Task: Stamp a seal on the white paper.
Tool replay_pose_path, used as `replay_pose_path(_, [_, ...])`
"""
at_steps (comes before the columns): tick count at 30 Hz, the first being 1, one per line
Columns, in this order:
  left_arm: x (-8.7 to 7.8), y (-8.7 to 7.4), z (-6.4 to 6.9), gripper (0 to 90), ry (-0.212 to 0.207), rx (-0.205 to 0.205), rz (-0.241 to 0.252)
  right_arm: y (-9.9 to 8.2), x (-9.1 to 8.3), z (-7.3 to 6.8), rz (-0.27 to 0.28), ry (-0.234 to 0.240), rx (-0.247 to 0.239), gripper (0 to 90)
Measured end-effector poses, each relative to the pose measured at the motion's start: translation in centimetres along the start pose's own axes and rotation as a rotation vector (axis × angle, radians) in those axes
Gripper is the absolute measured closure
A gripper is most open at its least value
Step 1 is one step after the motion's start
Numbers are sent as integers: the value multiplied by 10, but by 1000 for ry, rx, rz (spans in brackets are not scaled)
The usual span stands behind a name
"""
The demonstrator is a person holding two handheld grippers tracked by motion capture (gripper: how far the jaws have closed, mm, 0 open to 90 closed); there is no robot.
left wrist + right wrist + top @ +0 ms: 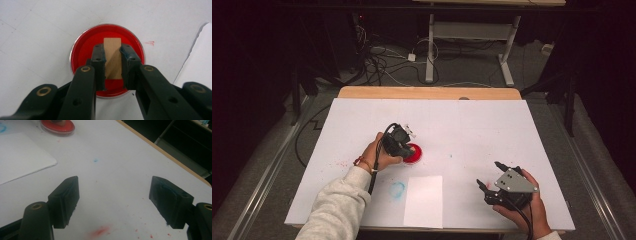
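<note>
Your left gripper [113, 58] clamps the wooden block [113, 50] over the red dish [82, 47]; your right gripper [115, 202], near right, gapes empty.

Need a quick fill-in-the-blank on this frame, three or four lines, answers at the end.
1. The left hand-held gripper is shut on a small ____ block.
2. That block is held over a round dish of ____ colour.
3. The jaws of the right hand-held gripper stand ____, with nothing between them.
4. A white sheet of ____ lies on the table between the two hands.

Missing words: wooden; red; open; paper
</note>
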State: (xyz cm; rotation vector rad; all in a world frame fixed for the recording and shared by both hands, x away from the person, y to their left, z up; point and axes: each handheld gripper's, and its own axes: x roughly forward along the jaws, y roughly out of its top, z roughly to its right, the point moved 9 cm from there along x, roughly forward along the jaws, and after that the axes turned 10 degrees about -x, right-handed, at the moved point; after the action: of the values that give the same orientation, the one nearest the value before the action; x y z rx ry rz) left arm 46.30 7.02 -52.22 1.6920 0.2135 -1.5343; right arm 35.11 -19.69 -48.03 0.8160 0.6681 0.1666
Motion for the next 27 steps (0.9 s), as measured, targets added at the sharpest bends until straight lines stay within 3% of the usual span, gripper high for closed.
replay_pose_path(8, [0, 0, 3, 741, 51, 23, -11, 1, 1, -1, -2, 4, -5, 246])
replay_pose_path(14, [1, 0, 1, 740, 9, -8, 10, 0, 2, -1, -3, 4, -4, 246])
replay_pose_path(18, [1, 0, 3, 740, 44, 13, 0, 1, 2, -1, -3, 4, -4, 246])
replay_pose_path(22, [1, 0, 3, 740, 31, -2, 9, 1, 2, -1, -4, 4, -6, 246])
replay_pose_path(27, [1, -1, 4, 740, 56, 16, 1, 0, 2, 0, -5, -1, -7, 246])
